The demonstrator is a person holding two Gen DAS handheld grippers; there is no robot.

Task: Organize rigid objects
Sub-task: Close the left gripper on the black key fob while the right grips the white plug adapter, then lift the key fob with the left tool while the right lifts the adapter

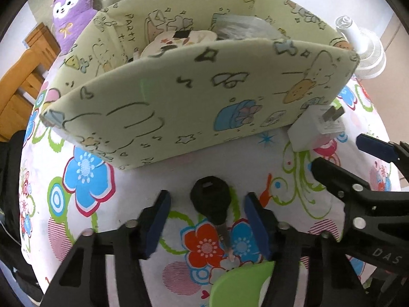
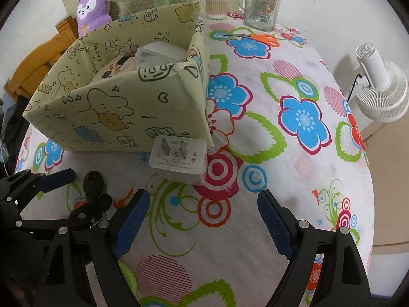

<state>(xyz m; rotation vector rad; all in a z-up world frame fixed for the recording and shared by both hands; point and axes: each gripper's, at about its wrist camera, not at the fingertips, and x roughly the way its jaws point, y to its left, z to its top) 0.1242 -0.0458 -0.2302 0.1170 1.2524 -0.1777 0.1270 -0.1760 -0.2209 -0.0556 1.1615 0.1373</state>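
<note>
Left wrist view: the left gripper (image 1: pixel 207 220) straddles a black-headed key (image 1: pixel 211 202) lying on the flowered tablecloth (image 1: pixel 84 168), with a gap on each side of the key's head, pads not touching it. Just beyond stands the pale green fabric box (image 1: pixel 179 97). Right wrist view: the right gripper (image 2: pixel 204 220) hangs spread wide and empty, a white charger plug (image 2: pixel 179 158) just ahead of its fingertips, against the box.

White wall (image 2: pixel 319 5), wooden chair (image 1: pixel 23 76), possibly tan floor (image 2: pixel 383 179).
</note>
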